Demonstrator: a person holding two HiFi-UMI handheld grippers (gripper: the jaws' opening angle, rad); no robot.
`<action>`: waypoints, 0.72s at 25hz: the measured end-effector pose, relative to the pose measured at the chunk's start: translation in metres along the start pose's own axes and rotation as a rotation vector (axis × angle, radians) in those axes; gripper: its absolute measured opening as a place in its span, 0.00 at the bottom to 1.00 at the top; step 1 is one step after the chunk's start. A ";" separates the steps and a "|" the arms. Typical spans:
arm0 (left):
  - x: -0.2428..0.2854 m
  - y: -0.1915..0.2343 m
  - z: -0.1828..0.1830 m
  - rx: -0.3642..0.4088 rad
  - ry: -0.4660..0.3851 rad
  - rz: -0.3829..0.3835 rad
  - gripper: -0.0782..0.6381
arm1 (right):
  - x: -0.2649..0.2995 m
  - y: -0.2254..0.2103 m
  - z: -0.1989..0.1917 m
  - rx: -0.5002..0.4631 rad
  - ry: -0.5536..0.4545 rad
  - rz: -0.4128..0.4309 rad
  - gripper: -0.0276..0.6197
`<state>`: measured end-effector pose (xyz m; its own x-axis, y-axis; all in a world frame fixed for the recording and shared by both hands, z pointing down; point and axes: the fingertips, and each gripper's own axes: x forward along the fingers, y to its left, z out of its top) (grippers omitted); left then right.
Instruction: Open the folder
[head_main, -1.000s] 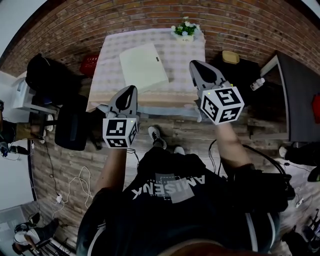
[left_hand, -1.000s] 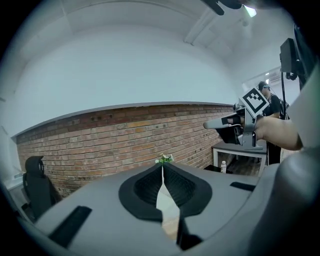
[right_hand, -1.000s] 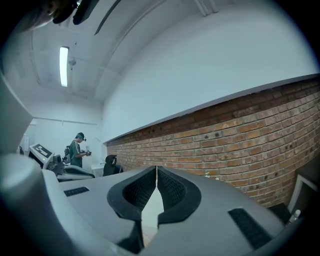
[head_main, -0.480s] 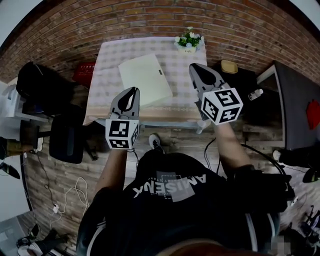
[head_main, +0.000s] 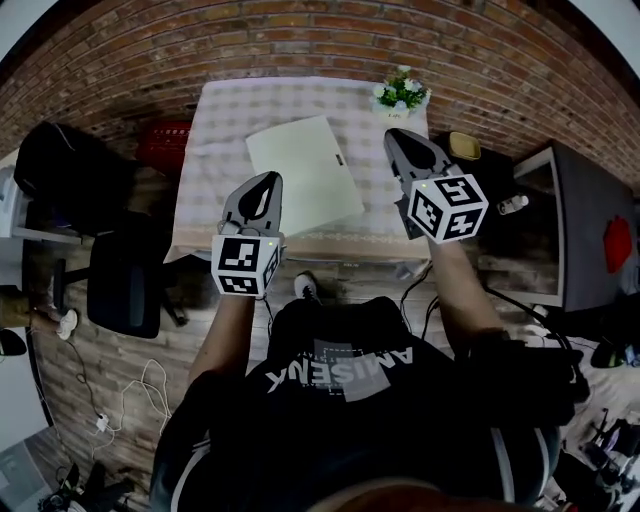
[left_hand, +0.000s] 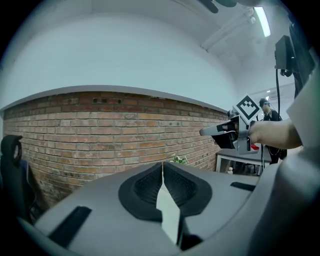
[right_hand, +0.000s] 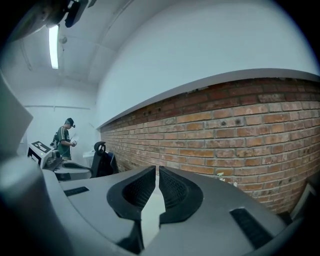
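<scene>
A tabletop (head_main: 215, 150) under a checked cloth stands against a brick wall, at 12 o'clock from the person. On it lies the pale folder (head_main: 305, 175), flat and closed, slightly askew, near the middle. The left hand-held gripper (head_main: 268, 182) has its jaws pressed together on nothing. In the head view its tip overlaps the folder's left edge, with the folder's middle at its 3 o'clock. The right hand-held gripper (head_main: 398, 136) is likewise pressed together and empty, with the folder at its 8 o'clock. A small potted plant (head_main: 401, 93) sits at the tabletop's 1 o'clock corner.
</scene>
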<state>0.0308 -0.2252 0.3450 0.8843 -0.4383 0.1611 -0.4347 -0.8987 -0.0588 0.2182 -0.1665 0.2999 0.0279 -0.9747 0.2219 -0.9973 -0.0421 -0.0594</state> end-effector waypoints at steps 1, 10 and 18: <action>0.003 0.007 -0.002 -0.004 0.003 -0.006 0.13 | 0.009 0.000 0.000 0.001 0.006 0.001 0.11; 0.020 0.022 -0.032 -0.016 0.104 0.025 0.13 | 0.078 -0.022 -0.024 0.026 0.096 0.087 0.11; 0.033 0.002 -0.066 -0.030 0.206 0.117 0.13 | 0.137 -0.057 -0.072 0.048 0.215 0.229 0.22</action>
<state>0.0483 -0.2400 0.4149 0.7757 -0.5234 0.3526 -0.5394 -0.8399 -0.0601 0.2742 -0.2816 0.4040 -0.2170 -0.8914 0.3978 -0.9716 0.1579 -0.1761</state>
